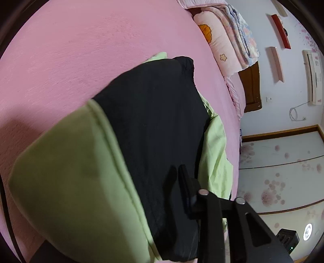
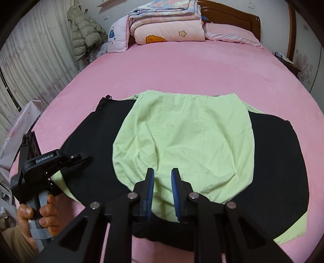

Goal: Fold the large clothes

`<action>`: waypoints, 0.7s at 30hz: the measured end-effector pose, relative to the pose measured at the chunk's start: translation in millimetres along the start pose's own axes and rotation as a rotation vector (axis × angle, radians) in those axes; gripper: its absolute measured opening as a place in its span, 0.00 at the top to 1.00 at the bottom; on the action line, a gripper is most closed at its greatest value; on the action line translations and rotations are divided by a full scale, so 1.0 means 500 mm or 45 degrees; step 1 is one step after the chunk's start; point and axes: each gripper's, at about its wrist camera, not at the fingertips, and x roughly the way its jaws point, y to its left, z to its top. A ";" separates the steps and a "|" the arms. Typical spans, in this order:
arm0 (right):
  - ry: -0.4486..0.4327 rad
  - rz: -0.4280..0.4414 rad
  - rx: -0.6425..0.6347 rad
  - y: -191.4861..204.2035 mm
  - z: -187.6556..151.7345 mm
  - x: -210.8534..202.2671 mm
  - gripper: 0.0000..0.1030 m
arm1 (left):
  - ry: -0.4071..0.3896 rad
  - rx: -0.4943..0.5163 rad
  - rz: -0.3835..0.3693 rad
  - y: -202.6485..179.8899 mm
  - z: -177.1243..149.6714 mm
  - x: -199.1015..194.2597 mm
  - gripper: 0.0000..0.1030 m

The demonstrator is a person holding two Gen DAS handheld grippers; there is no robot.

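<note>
Lying flat on pink bed [image 2: 182,66]: one garment [image 2: 182,141], black with light-green panel folded over centre, long axis running left to right across near part of bed. Right gripper [image 2: 162,188]: jaws spread, blue pads hovering over green panel's near edge. Left gripper [image 2: 81,157]: at garment's left end, jaws pressed together on black-and-green edge. Items counted: two grippers, one garment, one stack of folded quilts [image 2: 168,22] at headboard [image 2: 232,16].
</note>
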 end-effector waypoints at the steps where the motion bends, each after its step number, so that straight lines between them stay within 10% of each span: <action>1: -0.006 -0.017 -0.002 0.001 0.000 0.005 0.86 | -0.002 0.018 0.014 -0.006 0.001 -0.001 0.82; 11: 0.057 -0.087 0.016 0.001 -0.057 0.077 0.92 | -0.146 0.590 0.120 -0.207 -0.046 -0.051 0.93; 21: 0.000 0.049 0.301 -0.079 -0.108 0.074 0.99 | -0.111 0.995 -0.099 -0.403 -0.158 -0.062 0.94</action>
